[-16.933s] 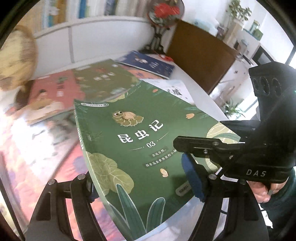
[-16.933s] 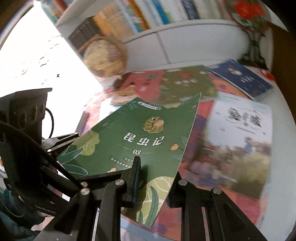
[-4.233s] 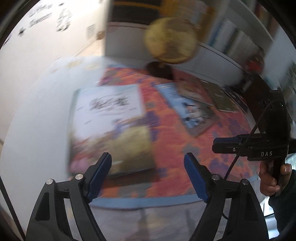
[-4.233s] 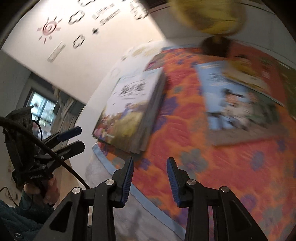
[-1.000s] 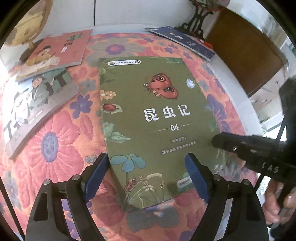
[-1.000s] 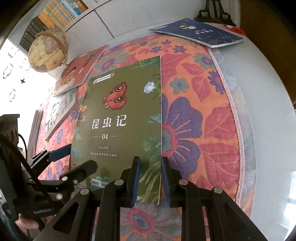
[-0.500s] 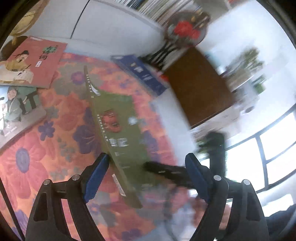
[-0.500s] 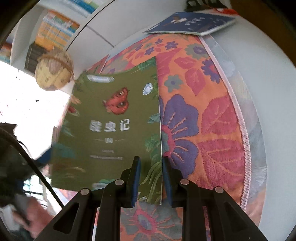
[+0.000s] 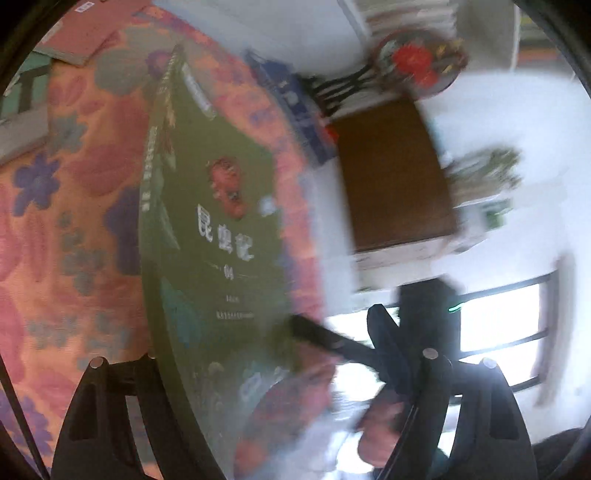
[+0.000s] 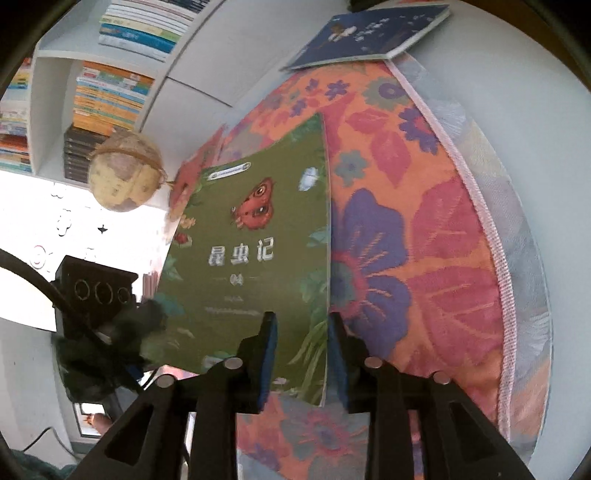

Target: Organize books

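The olive-green book with a red moth and "04" on its cover (image 10: 255, 251) is lifted off the flowered cloth and tilted. My right gripper (image 10: 301, 354) is shut on its near lower corner, one blue pad on each face. In the left wrist view the same book (image 9: 218, 243) stands between my left gripper's fingers (image 9: 266, 373), which are wide apart; the book's spine edge lies close to the left finger (image 9: 110, 384). The right gripper's black finger (image 9: 332, 341) reaches onto the cover there.
A dark blue book (image 10: 369, 33) lies at the cloth's far edge by the white table (image 10: 524, 122). A red book (image 9: 92, 26) and a grey-green one (image 9: 22, 96) lie at the far left. A globe (image 10: 125, 171) and bookshelves (image 10: 107, 81) stand behind.
The green book lay flat on the cloth a second ago. My right gripper has lifted its near edge, so it now stands tilted, and my left gripper has swung around it.
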Motion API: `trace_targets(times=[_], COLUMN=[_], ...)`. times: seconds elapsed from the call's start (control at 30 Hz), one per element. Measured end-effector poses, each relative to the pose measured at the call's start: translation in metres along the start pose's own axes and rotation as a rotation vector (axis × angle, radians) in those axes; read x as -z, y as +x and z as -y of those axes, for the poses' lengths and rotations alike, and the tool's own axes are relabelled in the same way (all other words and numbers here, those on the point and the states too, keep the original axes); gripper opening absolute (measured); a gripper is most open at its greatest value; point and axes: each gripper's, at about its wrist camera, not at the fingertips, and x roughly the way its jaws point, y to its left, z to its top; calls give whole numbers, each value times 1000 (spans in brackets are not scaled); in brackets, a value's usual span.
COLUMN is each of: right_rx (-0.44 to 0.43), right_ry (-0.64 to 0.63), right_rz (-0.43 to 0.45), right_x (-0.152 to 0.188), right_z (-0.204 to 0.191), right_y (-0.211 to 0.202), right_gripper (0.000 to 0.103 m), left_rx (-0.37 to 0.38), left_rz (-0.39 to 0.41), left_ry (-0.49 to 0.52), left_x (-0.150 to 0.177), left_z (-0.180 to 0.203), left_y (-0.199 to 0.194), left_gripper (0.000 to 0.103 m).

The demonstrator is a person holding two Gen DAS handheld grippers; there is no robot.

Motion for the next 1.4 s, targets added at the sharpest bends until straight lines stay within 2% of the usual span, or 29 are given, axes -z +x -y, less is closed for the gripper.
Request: trace_targets(times=[0.03, 0.1, 0.13, 0.17, 0.23, 0.27, 0.3, 0.37, 0.4, 0.43, 0.47, 0.63, 0.73, 0.83, 0.97, 1.13, 1.4], right_rx=[-20, -117, -145, -194, -262, -282, -292, -233, -184, -152, -142, 55, 158, 181, 150, 148, 99], right_ry=[3, 79, 114, 152, 219, 225, 218, 150, 104, 54, 35, -129, -229, -268, -308, -397, -451], right_rz=[-7, -1, 7, 10, 11, 19, 21, 22, 28, 21, 16, -9, -17, -15, -28, -29, -31], right_x=[0, 0, 0, 0, 1, 1, 0, -2, -2, -2, -3, -3, 2, 8, 15, 33, 54], right_z=[1, 12, 17, 23, 33, 34, 36, 25, 19, 10, 6, -22, -37, -40, -44, -71, -116], right_y=[-1, -1, -1, 1, 5, 5, 2, -1, -2, -1, 0, 8, 14, 15, 13, 14, 26], right_gripper=[39, 72, 74, 74, 67, 52, 29, 23, 17, 14, 13, 13, 13, 13, 13, 13, 13], left_rx=[81, 134, 149, 155, 137, 111, 64, -151, -249, -380, -448, -635, -705, -721, -735, -750, -734], left_rz=[-4, -7, -13, -19, -32, -40, -53, -70, -82, -112, -125, -150, -150, -141, -112, -70, -18], left_ry=[-30, -38, -32, -35, -41, -42, -36, 24, 50, 87, 116, 300, 387, 413, 471, 515, 502], left_x=[-2, -4, -4, -5, -4, -3, -3, 0, 2, 4, 6, 16, 26, 34, 40, 52, 60], left_z=[2, 8, 12, 13, 11, 10, 8, 7, 6, 4, 4, 28, 36, 39, 44, 44, 36], left_y=[-3, -6, -6, -6, 0, -2, 1, 4, 8, 14, 18, 35, 42, 41, 32, 6, -43], left_gripper=[79, 79, 79, 79, 79, 79, 79, 79, 76, 71, 62, 62, 62, 62, 62, 62, 62])
